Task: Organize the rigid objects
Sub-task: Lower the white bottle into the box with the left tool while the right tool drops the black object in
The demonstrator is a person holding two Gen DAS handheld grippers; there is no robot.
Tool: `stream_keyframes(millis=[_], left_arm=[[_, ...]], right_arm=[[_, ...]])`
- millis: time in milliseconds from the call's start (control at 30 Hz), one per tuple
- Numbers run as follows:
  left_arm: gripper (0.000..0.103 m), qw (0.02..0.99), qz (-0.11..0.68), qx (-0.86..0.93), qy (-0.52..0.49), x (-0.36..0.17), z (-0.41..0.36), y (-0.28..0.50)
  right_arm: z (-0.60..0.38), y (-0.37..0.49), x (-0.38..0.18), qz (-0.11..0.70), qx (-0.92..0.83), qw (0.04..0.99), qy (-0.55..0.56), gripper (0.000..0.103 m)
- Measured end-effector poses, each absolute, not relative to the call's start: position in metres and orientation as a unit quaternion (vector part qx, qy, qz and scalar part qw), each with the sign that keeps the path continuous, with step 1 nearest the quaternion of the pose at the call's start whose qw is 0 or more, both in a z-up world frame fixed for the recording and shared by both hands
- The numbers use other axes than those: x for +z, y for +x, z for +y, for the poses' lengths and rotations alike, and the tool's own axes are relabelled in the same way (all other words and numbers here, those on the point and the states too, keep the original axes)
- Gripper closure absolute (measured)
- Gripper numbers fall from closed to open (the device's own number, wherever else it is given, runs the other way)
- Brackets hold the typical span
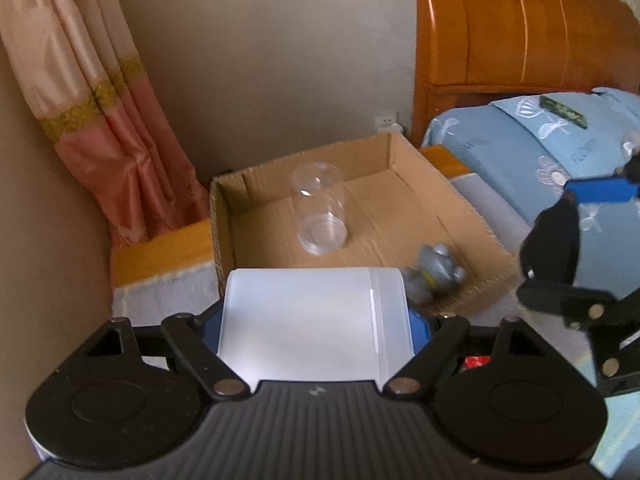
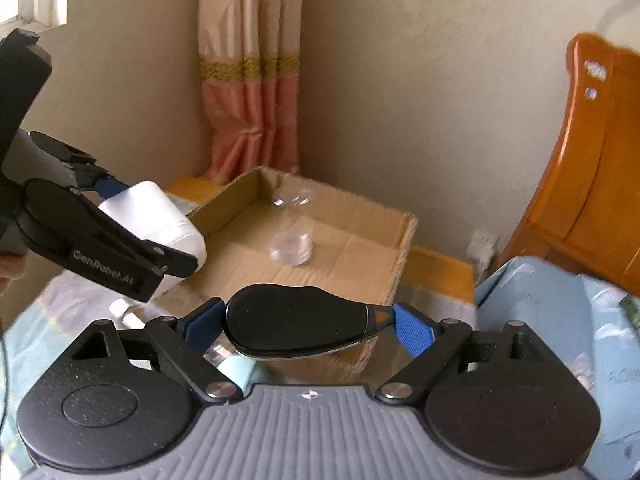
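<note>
Your left gripper (image 1: 316,320) clamps a frosted white plastic container (image 1: 312,320); your right gripper (image 2: 304,326) pinches a black computer mouse (image 2: 296,326). Just ahead of both, the cardboard box (image 1: 420,176) already holds a clear plastic jar (image 1: 320,212) and a grey figurine (image 1: 436,270). Both loads remain undeposited. Small items beneath the right gripper are unidentifiable.

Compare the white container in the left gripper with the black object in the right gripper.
The white container is pale, translucent and boxy; the black object is dark, glossy, flat and teardrop-shaped. The container fills the left gripper; the black object spans the right gripper lengthwise. Both are gripped between blue pads, short of the cardboard box.
</note>
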State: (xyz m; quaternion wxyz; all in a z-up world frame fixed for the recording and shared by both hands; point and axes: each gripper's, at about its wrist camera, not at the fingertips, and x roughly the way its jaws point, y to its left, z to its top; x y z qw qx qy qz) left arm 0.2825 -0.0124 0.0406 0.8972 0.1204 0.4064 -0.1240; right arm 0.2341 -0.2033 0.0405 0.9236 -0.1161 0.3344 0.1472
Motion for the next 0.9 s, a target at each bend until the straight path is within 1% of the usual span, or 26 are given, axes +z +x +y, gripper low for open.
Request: stream_keyframes(millis=[167,200,233,267,400,700,900], left_arm=[[0.019,0.896,0.414,-0.123,0.103,0.031,-0.015,0.303],[0.017,0.898,0.411,-0.118,0.105,0.03,-0.016,0.305],[0.009,0.898,0.41,-0.114,0.112,0.028,-0.017,0.307],[0.007,0.899,0.407,-0.107,0.12,0.026,-0.018,0.307],[0.007,0.902,0.396,-0.105,0.136,0.024,-0.018,0.3],[0.007,0.908,0.39,-0.119,0.102,0.022,0.0,0.265],[0.007,0.913,0.387,-0.095,0.088,0.013,0.012,0.237]], right_arm=[[-0.206,0.25,0.039,0.343,0.144,0.922,-0.106,0.01],[-0.207,0.252,0.038,0.344,0.144,0.922,-0.104,0.01],[-0.207,0.254,0.038,0.345,0.144,0.922,-0.101,0.01],[-0.207,0.255,0.038,0.346,0.144,0.922,-0.098,0.01],[-0.205,0.259,0.035,0.349,0.144,0.92,-0.101,0.01],[-0.199,0.283,0.029,0.363,0.147,0.916,-0.094,0.01],[-0.191,0.311,0.023,0.378,0.142,0.91,-0.094,0.01]])
